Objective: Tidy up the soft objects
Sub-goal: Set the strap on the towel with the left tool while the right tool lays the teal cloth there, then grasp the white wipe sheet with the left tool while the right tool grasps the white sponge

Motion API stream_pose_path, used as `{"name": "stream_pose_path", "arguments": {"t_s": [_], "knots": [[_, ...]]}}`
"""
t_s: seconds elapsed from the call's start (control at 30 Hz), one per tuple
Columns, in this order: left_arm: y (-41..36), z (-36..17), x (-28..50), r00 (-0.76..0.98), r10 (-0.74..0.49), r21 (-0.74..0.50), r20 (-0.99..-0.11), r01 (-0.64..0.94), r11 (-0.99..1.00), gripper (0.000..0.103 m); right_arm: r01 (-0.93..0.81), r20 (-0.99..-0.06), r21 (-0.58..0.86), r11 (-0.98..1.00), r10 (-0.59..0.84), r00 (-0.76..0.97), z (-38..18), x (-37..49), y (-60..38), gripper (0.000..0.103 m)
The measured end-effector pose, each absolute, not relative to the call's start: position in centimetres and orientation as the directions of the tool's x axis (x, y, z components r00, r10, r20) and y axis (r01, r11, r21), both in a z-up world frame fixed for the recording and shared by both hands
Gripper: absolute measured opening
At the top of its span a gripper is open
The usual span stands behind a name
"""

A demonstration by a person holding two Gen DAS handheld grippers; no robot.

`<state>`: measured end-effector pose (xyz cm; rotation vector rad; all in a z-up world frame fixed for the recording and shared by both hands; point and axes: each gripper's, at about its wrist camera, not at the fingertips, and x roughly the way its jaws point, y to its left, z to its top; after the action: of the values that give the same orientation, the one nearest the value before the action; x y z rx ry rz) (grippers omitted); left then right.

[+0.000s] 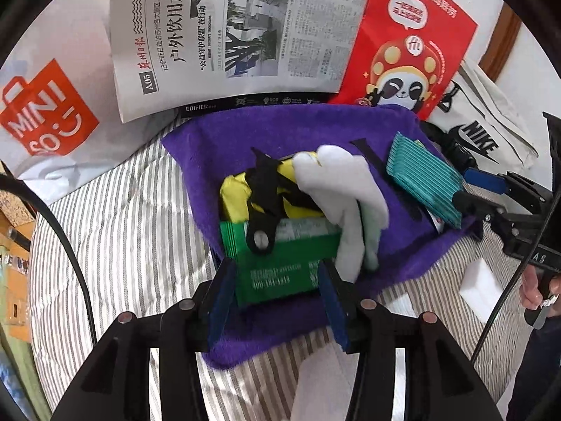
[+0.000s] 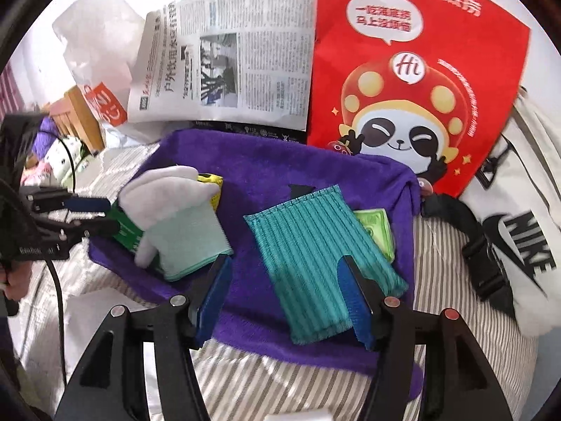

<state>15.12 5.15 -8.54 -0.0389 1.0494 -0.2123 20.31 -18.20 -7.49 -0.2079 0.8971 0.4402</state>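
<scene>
A purple towel (image 1: pixel 280 129) (image 2: pixel 266 161) lies spread on the striped bed. On it lie a white glove (image 1: pixel 347 189) (image 2: pixel 164 193), a green packet (image 1: pixel 280 266) (image 2: pixel 126 231), a yellow item with black straps (image 1: pixel 242 193), a pale green cloth (image 2: pixel 189 238) and a teal ribbed cloth (image 1: pixel 424 179) (image 2: pixel 312 263). My left gripper (image 1: pixel 273 301) is open, its fingers on either side of the green packet's near end. My right gripper (image 2: pixel 284 298) is open around the teal cloth's near part. A small bright green packet (image 2: pixel 375 228) lies beside the teal cloth.
A newspaper (image 1: pixel 238 31) (image 2: pixel 224 66) and a red panda bag (image 1: pixel 410 45) (image 2: pixel 413 77) lie behind the towel. A white Miniso bag (image 1: pixel 45 115) is at the left, a white Nike bag (image 1: pixel 480 129) (image 2: pixel 519 231) with black strap at the right.
</scene>
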Motion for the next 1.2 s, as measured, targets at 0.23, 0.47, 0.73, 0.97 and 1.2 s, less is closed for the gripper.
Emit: {"name": "stream_pose_path", "arguments": {"t_s": [0.23,0.47,0.73,0.97,1.2], "knots": [[4.6,-7.9,11.8,0.477,-0.211,-0.139,-0.853,0.182,0.973,0.046,-0.392,-0.793,0.019,0.920,0.253,0.555,-6.5,17.4,-18.9,0.062],[3.5,-8.0,8.0,0.468,-0.265,-0.180,-0.843,0.219,0.959,0.056,-0.381,-0.789,0.036,0.924,0.261,0.557,-5.8,13.5,-19.8,0.062],[3.0,-11.6,7.0,0.412,-0.285,-0.214,-0.866,0.208,0.954,0.056,-0.359,-0.768,0.053,0.932,0.268,0.581,-5.2,10.6,-21.2,0.062],[0.3,-12.5,5.8,0.394,-0.286,-0.190,-0.873,0.265,0.945,0.056,-0.294,-0.783,0.096,0.951,0.254,0.567,-6.3,9.1,-23.8,0.062],[-2.8,-12.7,5.5,0.398,-0.231,-0.099,-0.888,0.324,0.941,0.058,-0.234,-0.810,0.118,0.965,0.230,0.540,-8.1,7.7,-26.3,0.062]]}}
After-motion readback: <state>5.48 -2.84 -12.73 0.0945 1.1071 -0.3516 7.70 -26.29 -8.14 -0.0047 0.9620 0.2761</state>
